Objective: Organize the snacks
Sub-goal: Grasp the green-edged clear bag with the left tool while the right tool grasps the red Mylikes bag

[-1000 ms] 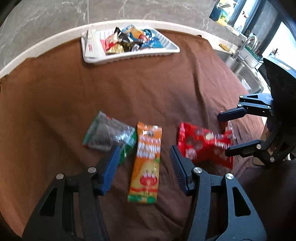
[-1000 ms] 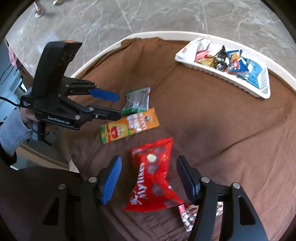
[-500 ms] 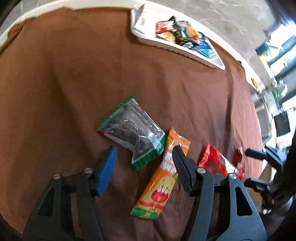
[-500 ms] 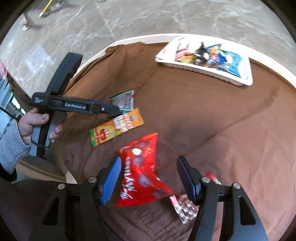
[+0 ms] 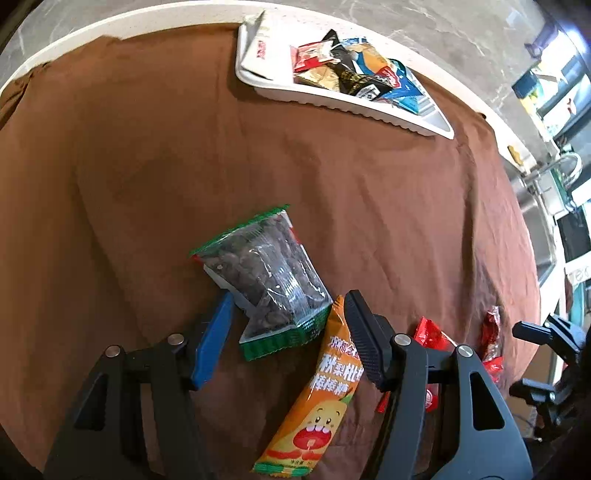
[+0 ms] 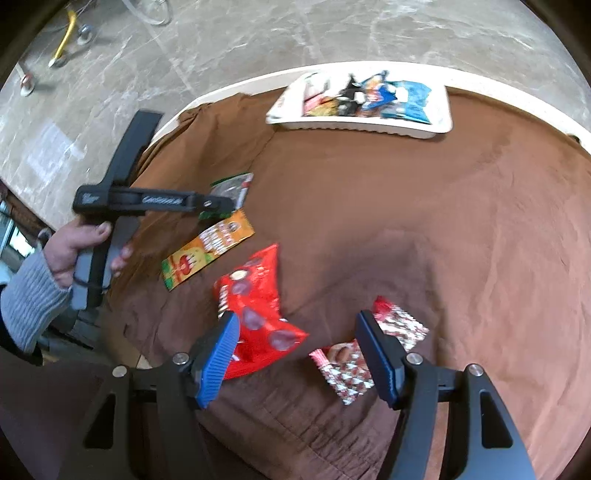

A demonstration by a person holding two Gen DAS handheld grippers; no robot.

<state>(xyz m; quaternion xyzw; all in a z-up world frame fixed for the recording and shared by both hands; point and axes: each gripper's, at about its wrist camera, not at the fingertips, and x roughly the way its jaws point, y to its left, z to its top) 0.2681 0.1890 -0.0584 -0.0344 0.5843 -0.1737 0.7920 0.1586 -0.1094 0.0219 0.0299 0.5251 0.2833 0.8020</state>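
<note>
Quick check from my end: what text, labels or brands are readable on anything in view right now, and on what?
"秋梨枇" over "棒棒糖": orange candy packet; the top line is half hidden.
Red print on white packet in the tray: too small.
Red bag: lettering blurred.
White lettering on left gripper: blurred.
Tray snacks: unreadable.

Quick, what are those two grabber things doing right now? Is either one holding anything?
Left gripper: open, holding nothing, fingers astride the clear green-edged snack bag.
Right gripper: open, empty, above the red snack bag.

Round white-rimmed table (image 5: pixel 110 27) under brown cloth (image 5: pixel 332 177). White plastic tray (image 5: pixel 332 98) upper right; loose snack packets (image 5: pixel 273 280) lower centre.
</note>
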